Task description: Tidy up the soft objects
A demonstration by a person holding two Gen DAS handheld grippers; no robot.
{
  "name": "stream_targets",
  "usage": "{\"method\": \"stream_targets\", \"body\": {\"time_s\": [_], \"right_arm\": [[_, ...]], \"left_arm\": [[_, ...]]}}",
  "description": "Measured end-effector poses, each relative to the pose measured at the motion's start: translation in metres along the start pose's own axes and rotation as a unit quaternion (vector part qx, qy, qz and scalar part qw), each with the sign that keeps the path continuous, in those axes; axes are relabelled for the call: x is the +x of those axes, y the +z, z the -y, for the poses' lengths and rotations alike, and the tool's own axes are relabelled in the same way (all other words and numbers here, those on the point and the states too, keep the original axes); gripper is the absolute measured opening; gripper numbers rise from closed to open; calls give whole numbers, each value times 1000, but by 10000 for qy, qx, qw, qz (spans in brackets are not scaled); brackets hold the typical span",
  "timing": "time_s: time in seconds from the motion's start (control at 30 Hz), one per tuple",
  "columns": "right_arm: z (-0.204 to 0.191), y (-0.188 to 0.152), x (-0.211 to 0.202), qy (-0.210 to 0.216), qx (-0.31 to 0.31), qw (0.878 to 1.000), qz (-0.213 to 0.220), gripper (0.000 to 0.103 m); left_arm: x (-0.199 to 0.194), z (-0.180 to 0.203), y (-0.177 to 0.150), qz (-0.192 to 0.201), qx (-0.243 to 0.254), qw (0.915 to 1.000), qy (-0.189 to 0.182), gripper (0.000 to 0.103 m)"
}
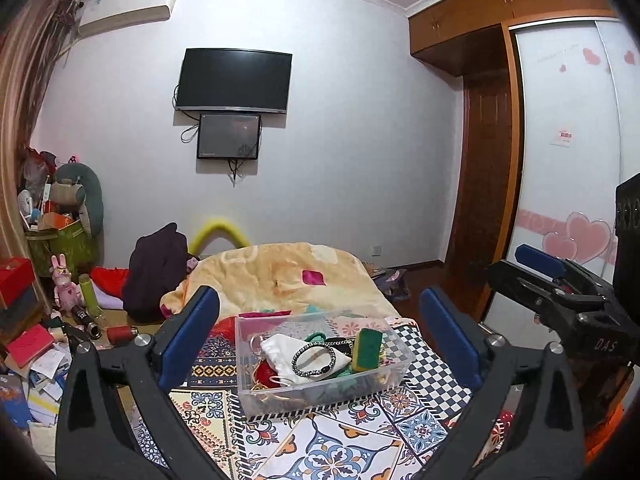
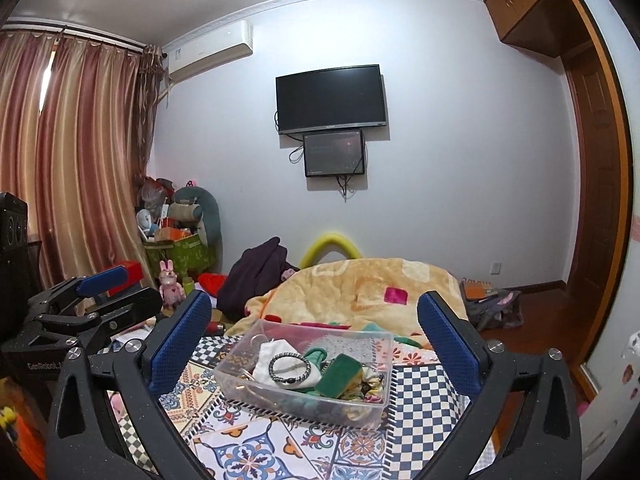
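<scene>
Both the left gripper (image 1: pixel 320 344) and right gripper (image 2: pixel 316 344) hover spread and empty, equally near the clear bin (image 1: pixel 280 394) dead ahead on the patterned bedcover (image 1: pixel 340 440).

The bin (image 1: pixel 320 396) stands open-topped, with free air above it and bare patterned cloth (image 1: pixel 332 452) in front. Both grippers, left (image 1: pixel 320 336) and right (image 2: pixel 316 340), hang apart on its 2 sides with nothing between their spread jaws. A blanket (image 1: pixel 280 276) heaps up just behind the bin.
</scene>
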State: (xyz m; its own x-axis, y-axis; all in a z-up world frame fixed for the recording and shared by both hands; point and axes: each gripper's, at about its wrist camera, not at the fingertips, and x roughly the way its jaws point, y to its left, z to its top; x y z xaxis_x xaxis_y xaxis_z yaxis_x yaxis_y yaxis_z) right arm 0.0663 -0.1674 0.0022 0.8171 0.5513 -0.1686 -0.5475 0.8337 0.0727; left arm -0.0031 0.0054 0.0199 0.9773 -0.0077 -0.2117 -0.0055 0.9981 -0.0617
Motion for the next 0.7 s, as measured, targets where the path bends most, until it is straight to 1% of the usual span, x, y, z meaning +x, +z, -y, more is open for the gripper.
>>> {"method": "stream_targets", "body": {"time_s": [0.33,0.7], "right_arm": [[2,-4,0,-13,80,10000,-56,103],[3,-6,-3,-6,101,9999,-95,103]], "left_arm": [[7,2,-5,-61,38,9999,81,102],[9,1,-7,-106,26,9999,67,102]]}}
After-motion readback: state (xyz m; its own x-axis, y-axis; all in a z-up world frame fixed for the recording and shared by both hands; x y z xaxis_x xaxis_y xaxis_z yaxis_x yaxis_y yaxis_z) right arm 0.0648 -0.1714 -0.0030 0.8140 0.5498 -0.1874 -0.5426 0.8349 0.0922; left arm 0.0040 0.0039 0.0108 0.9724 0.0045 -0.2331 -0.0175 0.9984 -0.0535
